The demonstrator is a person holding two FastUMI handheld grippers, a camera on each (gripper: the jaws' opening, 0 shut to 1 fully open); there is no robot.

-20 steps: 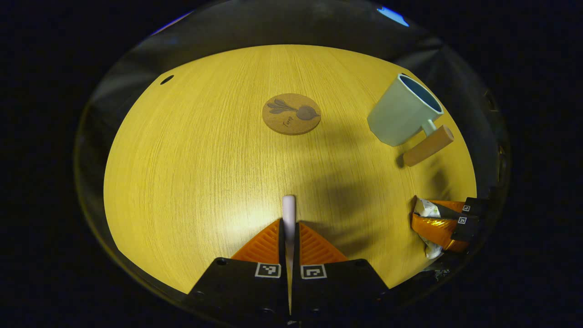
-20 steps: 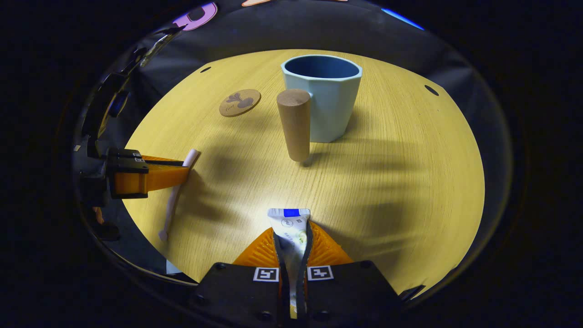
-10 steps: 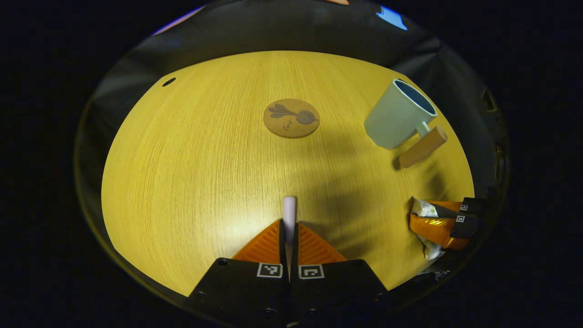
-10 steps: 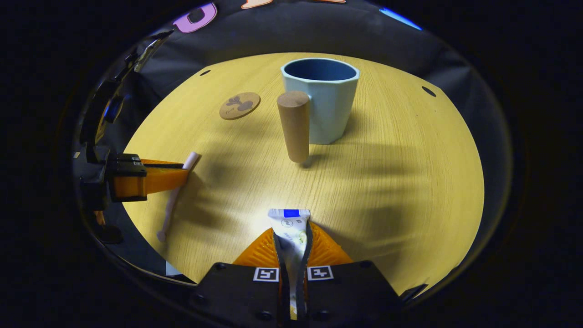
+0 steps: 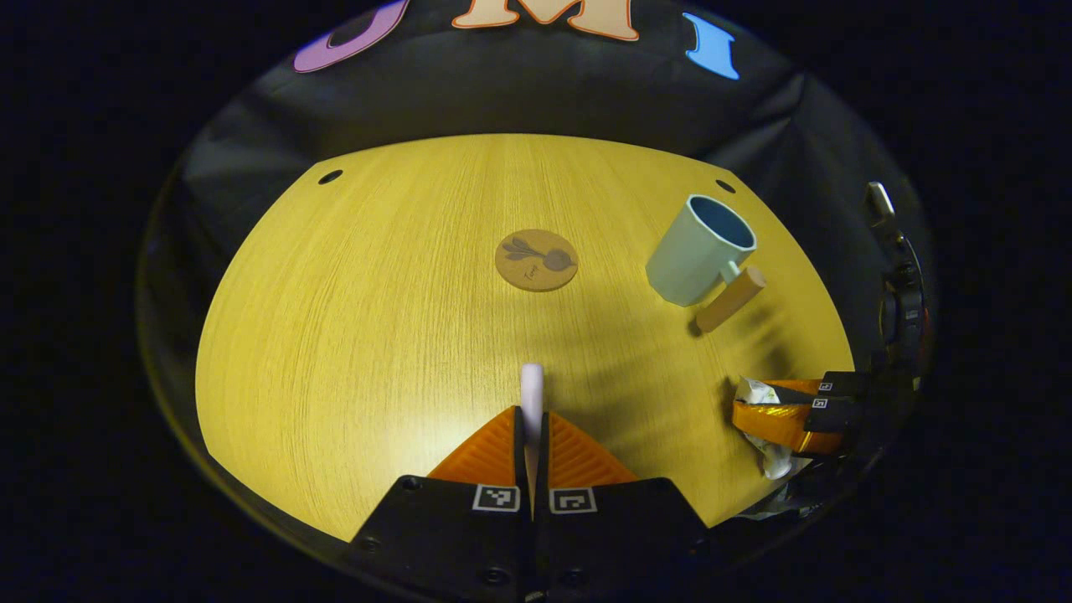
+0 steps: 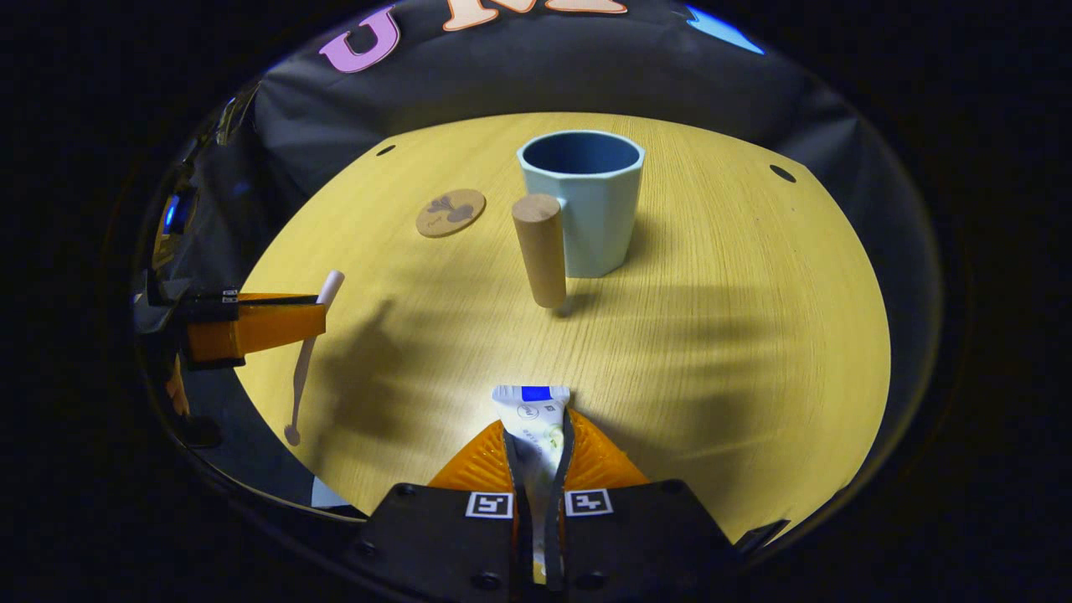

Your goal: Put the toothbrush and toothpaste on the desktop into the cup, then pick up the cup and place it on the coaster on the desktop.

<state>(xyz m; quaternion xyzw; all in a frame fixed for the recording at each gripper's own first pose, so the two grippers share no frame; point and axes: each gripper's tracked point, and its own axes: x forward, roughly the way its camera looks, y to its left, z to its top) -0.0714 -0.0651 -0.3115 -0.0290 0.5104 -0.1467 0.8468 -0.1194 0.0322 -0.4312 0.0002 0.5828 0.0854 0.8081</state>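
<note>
In the right gripper view, the left gripper (image 6: 314, 318) hangs at the far left above the wooden surface (image 6: 754, 335), its jaws pinching the white toothbrush (image 6: 306, 360), which slants down with its lower end near the surface edge. Farther in lies the round coaster (image 6: 450, 212), then the empty pale blue cup (image 6: 582, 205) with its wooden handle (image 6: 540, 249) facing the camera. At the bottom the right gripper (image 6: 536, 444) has its jaws pressed on the toothpaste (image 6: 532, 414).
</note>
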